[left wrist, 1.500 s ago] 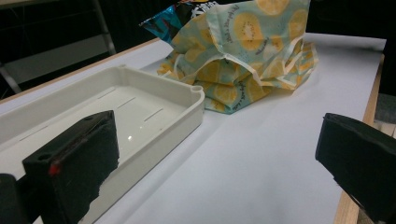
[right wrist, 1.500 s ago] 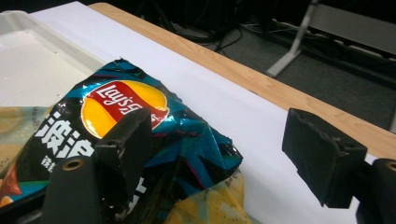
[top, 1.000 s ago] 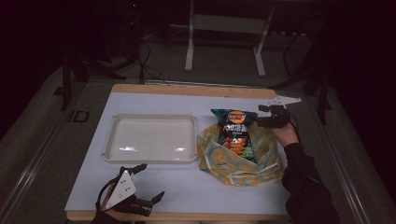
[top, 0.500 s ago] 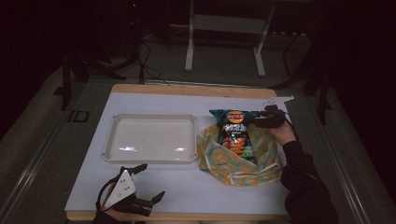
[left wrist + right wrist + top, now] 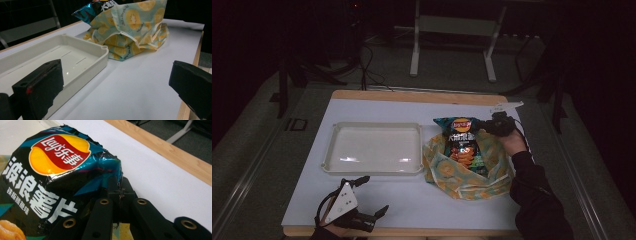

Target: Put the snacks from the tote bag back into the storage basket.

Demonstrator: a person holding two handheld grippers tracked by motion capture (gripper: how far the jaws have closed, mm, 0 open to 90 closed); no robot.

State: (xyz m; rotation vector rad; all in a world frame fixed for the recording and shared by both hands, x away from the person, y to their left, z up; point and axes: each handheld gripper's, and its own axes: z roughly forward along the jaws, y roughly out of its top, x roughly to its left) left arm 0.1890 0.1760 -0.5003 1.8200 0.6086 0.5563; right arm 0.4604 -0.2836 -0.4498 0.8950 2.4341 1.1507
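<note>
Right hand-held gripper point(image 5: 117, 192) had just closed and was pinching the top corner of the chip bag point(image 5: 463, 145), right of centre, half inside the cloth bag point(image 5: 467, 175). Left hand-held gripper point(image 5: 371, 196) idled wide, lower left. Best: pull straight out, then over to the tray point(image 5: 373, 148).

The right gripper point(image 5: 486, 125) reaches in from the table's right side, its jaws having just been closing and now pinched together on the top corner of the chip bag point(image 5: 50, 177); the right hand point(image 5: 512, 140) sits behind it, the dark-sleeved forearm running back to the near edge; the left gripper point(image 5: 371, 196) lies low at the near left corner, its jaws spread wide with nothing between them.
</note>
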